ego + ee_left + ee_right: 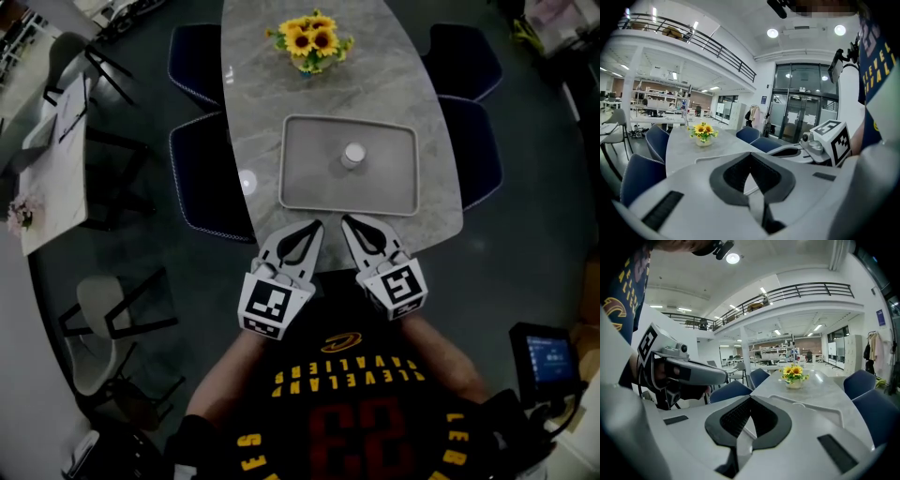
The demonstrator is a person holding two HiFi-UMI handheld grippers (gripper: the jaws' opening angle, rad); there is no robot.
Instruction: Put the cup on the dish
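Note:
A small white cup [352, 155] stands upright on a grey rectangular dish-like tray [300, 192] in the middle of the marble table, right of the tray's centre. Both grippers hover side by side over the table's near edge, just short of the tray. My left gripper [317, 225] is shut with nothing between its jaws, and its tips meet in the left gripper view [750, 155]. My right gripper [346, 220] is also shut and empty, its tips touching in the right gripper view [750, 398]. The cup lies well beyond both grippers.
A vase of sunflowers [312, 39] stands at the table's far end. Dark blue chairs [202, 183] flank the table on both sides. A white desk [58, 178] and a grey chair [103, 309] stand to the left; a small screen [547, 356] is at the right.

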